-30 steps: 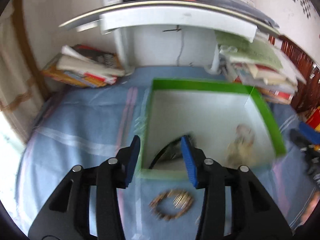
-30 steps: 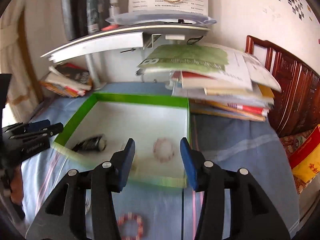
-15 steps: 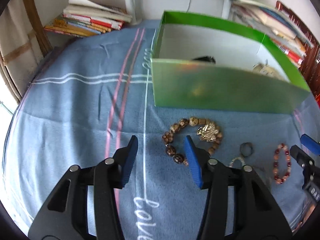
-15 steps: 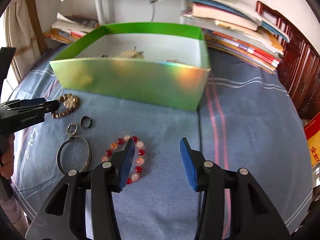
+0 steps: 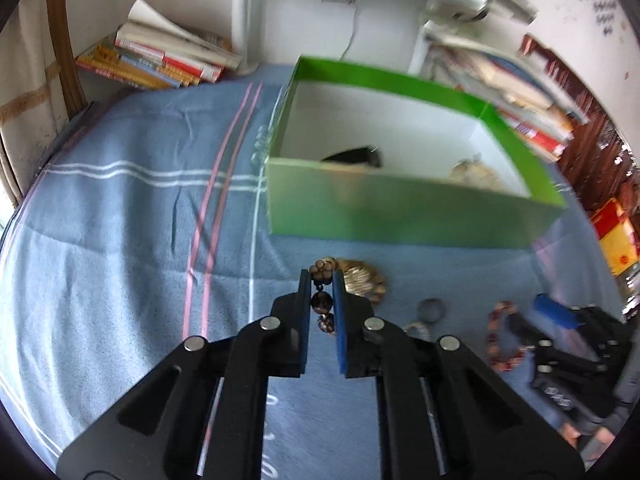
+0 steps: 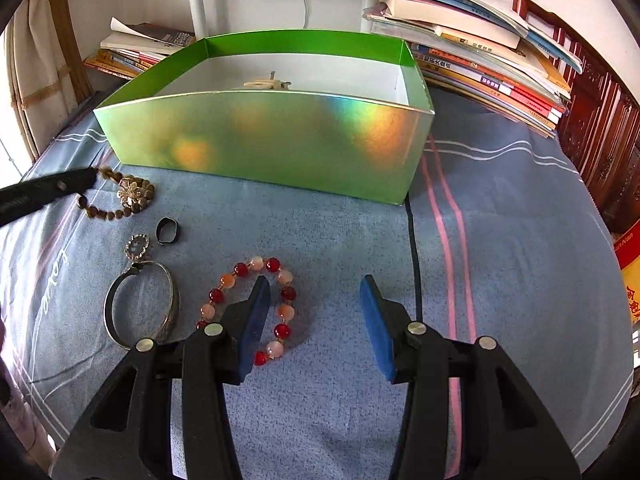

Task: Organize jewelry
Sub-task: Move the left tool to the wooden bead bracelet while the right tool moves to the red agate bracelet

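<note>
Left tool (image 5: 322, 276) has just closed, gripping the brown bead bracelet (image 5: 362, 280); right tool (image 6: 314, 292) open over the red bead bracelet (image 6: 248, 308).

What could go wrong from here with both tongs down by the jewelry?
1. The left tongs have just closed on only a few beads of the brown wooden bead bracelet; it may slip out on lifting.
2. The open right tongs straddle one side of the red and pink bead bracelet; closing could pinch the blue striped cloth too.
</note>
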Demonstrator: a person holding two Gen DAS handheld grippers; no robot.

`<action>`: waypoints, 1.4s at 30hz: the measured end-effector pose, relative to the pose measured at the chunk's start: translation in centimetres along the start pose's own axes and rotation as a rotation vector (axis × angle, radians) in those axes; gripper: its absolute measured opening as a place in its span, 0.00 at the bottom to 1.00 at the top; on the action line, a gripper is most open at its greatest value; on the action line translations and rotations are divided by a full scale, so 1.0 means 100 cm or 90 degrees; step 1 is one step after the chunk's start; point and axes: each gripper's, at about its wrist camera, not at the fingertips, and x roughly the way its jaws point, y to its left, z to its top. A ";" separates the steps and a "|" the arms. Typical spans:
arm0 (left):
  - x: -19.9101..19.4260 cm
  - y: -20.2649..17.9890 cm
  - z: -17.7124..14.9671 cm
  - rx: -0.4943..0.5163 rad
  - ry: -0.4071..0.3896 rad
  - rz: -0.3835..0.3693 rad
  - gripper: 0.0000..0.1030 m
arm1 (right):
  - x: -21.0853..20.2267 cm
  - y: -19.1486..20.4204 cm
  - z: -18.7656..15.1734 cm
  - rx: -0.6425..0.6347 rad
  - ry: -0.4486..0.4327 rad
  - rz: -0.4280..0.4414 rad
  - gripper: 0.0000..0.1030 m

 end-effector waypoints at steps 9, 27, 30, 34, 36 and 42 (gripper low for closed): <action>-0.058 -0.011 -0.011 0.019 -0.052 -0.046 0.11 | -0.001 0.000 -0.001 0.001 -0.002 -0.002 0.45; -0.021 0.020 -0.074 -0.013 0.040 0.033 0.13 | -0.017 0.007 -0.018 -0.057 -0.011 -0.037 0.11; -0.020 0.022 -0.080 -0.011 0.041 0.034 0.18 | -0.022 0.001 -0.025 -0.048 -0.008 -0.041 0.11; -0.022 0.016 -0.083 0.004 0.036 0.047 0.24 | -0.024 -0.006 -0.026 -0.026 -0.005 -0.050 0.15; -0.022 0.010 -0.086 0.013 0.035 0.051 0.37 | -0.024 -0.007 -0.026 -0.021 -0.007 -0.050 0.19; -0.020 -0.007 -0.092 0.041 0.016 0.069 0.58 | -0.020 -0.006 -0.021 -0.020 -0.008 -0.051 0.22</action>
